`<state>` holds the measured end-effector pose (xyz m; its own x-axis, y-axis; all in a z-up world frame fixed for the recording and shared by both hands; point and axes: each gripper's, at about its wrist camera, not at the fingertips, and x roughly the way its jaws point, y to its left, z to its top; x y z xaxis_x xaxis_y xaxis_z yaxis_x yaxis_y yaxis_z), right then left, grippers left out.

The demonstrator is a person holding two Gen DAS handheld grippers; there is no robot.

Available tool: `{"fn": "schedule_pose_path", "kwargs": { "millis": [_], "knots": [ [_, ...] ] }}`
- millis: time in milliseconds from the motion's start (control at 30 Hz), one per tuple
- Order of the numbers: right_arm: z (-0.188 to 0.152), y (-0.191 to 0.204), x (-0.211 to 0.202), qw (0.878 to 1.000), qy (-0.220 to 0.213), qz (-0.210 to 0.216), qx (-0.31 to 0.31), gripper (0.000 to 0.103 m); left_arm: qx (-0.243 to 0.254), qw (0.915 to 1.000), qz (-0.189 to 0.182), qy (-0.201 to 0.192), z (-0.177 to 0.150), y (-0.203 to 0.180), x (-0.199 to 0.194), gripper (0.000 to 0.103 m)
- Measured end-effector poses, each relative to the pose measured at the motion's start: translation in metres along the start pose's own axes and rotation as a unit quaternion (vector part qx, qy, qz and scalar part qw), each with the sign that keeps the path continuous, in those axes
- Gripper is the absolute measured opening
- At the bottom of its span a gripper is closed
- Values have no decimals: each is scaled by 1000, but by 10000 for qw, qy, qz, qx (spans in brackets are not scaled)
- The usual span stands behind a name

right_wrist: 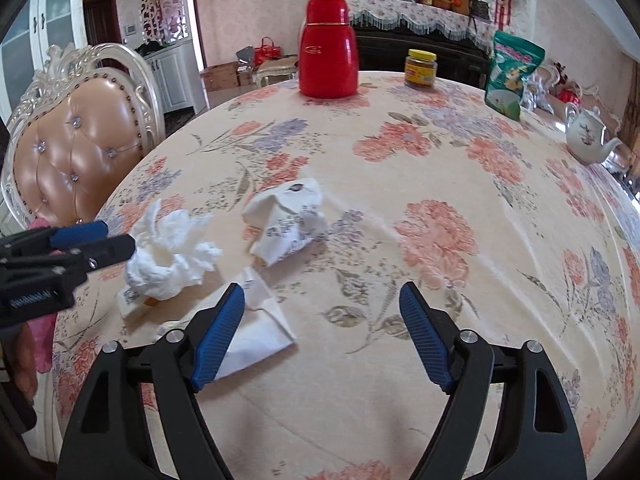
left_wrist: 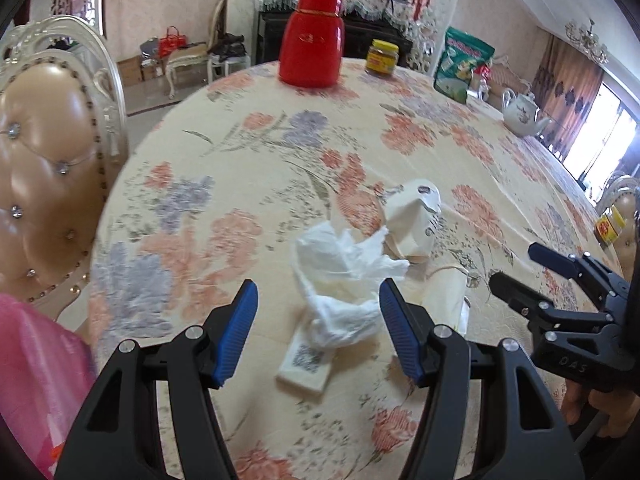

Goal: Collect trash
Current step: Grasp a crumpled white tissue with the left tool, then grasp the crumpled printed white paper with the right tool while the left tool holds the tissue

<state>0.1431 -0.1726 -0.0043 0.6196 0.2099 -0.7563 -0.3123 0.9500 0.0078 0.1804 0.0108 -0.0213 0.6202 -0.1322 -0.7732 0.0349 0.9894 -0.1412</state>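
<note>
White crumpled tissue [left_wrist: 340,280] lies on the floral tablecloth [left_wrist: 240,160], between the left gripper's [left_wrist: 318,328] wide fingers. Right gripper [right_wrist: 322,330] hovers wide, empty.

The left gripper [left_wrist: 318,328] sits at the bottom middle of its own view, its two blue fingers [left_wrist: 236,332] spread wide apart. The right gripper [right_wrist: 322,336] fills the bottom of its view, wide open too. In the left view it shows at the right edge, with a hand [left_wrist: 600,412] below it.
</note>
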Motion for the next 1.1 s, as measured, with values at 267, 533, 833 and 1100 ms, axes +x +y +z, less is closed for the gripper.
{"fn": "schedule_pose_path", "kwargs": {
  "millis": [267,533,833,1100],
  "knots": [
    [4,-20,3,9998,0,-51,202,78,23,9996,-64,261,6,-8,36,65],
    [4,-23,5,9997,-5,-72,230,80,48,9991,-130,393,10,-9,56,35],
    [19,-14,12,9998,-42,-52,173,80,40,9994,-187,277,14,-3,46,20],
    [33,-1,29,9999,25,32,119,80,-29,9998,-188,69,19,8,26,20]
  ]
}}
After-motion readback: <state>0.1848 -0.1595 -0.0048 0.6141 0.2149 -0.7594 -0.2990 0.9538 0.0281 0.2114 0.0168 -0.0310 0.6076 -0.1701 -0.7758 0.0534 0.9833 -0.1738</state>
